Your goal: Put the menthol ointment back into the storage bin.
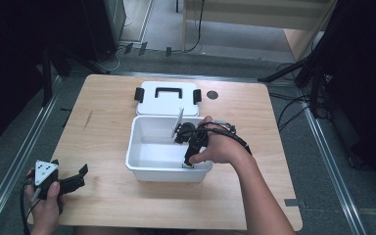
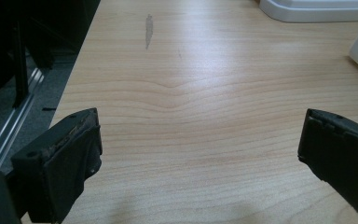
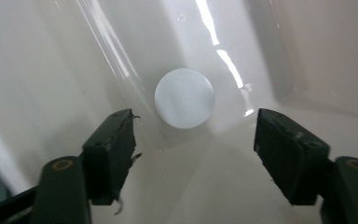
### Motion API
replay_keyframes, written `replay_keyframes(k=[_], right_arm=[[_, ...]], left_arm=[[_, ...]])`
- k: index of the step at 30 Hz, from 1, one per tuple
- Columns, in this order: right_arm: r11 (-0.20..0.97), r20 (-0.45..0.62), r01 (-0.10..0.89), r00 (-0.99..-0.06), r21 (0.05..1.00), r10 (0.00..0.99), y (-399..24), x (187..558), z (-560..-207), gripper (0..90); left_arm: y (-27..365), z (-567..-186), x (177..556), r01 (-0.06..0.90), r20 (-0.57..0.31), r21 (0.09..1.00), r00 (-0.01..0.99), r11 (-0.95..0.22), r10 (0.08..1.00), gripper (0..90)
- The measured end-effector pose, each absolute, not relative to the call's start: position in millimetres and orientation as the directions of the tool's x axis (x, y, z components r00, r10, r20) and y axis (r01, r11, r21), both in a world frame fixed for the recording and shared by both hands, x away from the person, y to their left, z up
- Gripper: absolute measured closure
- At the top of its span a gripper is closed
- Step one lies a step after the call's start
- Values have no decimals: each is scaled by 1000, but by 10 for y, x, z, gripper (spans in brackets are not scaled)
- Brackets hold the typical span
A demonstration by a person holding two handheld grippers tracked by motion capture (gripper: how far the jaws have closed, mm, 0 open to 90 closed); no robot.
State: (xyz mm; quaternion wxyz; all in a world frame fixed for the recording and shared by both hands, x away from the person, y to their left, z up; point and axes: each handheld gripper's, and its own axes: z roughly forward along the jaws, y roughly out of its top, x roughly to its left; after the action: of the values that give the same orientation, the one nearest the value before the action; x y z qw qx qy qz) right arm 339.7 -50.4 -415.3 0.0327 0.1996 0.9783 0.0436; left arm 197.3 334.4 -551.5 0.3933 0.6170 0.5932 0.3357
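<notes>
Fingers (image 3: 112, 154) of the right gripper (image 3: 196, 154) stand spread wide in the right gripper view, with nothing between them; just beyond the gap, at the centre of that frame, one small white disc (image 3: 184, 98) lies flat on the glossy floor of the white bin (image 3: 51, 70), near where the floor meets a wall. In the high view that gripper (image 1: 192, 147) points down into the lower right part of the bin (image 1: 142, 171), held by the right hand (image 1: 220, 149), and a black cable loops off it to the right.

Left gripper (image 2: 200, 154) fingers (image 2: 60, 163) are likewise wide apart in the left gripper view, holding nothing, over bare wood grain of the bench (image 2: 191, 93) (one grey smudge (image 2: 148, 30) marks the wood near the top of that frame). In the high view this gripper (image 1: 76, 178) rests at the lower left of the bench (image 1: 103, 205), gripped by the left hand (image 1: 46, 200), with one grey three-cornered plate (image 1: 45, 171) on top.

Counted in the high view: one open white bin at the centre of the bench, one white lid (image 1: 167, 98) lying flat just behind it with one black handle and two black side latches, and one dark round spot (image 1: 212, 94) on the bench just right of the lid. No writing or brand can be read on any of these.
</notes>
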Motion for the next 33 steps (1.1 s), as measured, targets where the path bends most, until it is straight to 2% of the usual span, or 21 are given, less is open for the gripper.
replay_keyframes(k=[2, 6, 13, 26, 33], right_arm=[[914, -51, 393, -915, 103, 399, -516, 3388, -4121, 259], [885, -71, 440, -888, 151, 454, -619, 3341, -3889, 135], [851, -65, 481, -862, 212, 503, -871, 3275, -3666, 48], [816, -74, 533, -825, 225, 560, -1343, 3193, -3647, 34], [789, -45, 573, -803, 220, 595, -1634, 3143, -3830, 46]], left_arm=[[3344, -5515, 1973, 468, -52, 884, 71, 13, 996, 2], [3346, -5516, 1975, 465, -53, 885, 70, 14, 996, 2], [3348, -5515, 1975, 467, -54, 884, 71, 15, 996, 2], [3343, -5516, 1976, 467, -50, 884, 68, 13, 996, 2], [3341, -5516, 1975, 468, -52, 884, 67, 14, 996, 1]])
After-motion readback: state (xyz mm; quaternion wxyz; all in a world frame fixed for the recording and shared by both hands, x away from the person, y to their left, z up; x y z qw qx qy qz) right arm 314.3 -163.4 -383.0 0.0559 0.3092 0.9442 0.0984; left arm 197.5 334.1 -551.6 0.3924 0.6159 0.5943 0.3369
